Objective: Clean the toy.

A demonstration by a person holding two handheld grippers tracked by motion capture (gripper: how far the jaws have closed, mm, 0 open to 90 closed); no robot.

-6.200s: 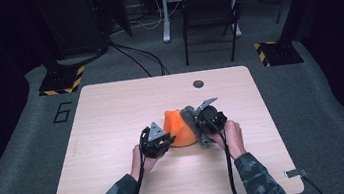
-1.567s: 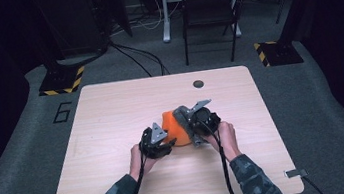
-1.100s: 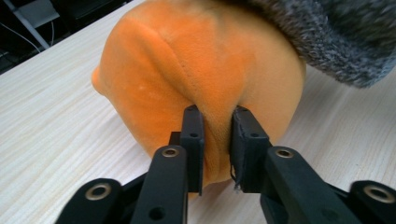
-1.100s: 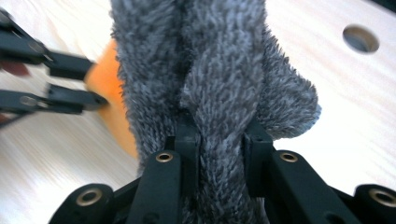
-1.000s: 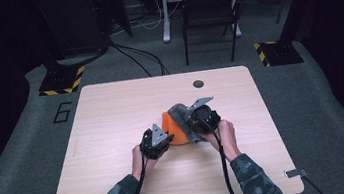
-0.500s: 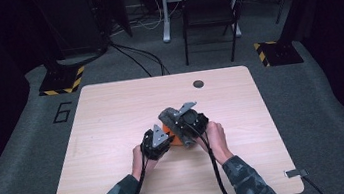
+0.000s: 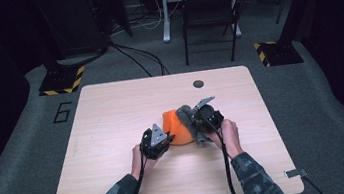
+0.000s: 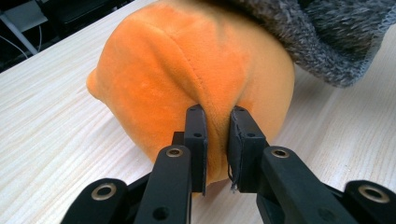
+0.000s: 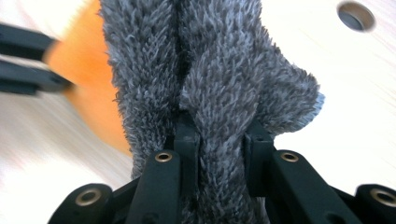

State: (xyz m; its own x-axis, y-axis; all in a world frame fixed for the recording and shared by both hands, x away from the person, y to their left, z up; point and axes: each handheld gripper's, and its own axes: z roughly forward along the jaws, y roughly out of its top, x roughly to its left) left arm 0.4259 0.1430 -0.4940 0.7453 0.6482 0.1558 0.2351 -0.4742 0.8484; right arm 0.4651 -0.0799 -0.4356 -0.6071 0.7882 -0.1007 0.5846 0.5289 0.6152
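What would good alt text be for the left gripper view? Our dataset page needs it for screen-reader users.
Two black gripper fingers pinch a fold of an orange plush toy lying on a light wooden table. A fuzzy grey fabric drapes over the toy's upper right side.

A folding chair [image 7: 210, 9] stands beyond the table [image 7: 112, 115].

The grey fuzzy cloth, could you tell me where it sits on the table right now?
In the high view the grey fuzzy cloth drapes over the right side of the orange plush near the table's middle, pinched by the right gripper.
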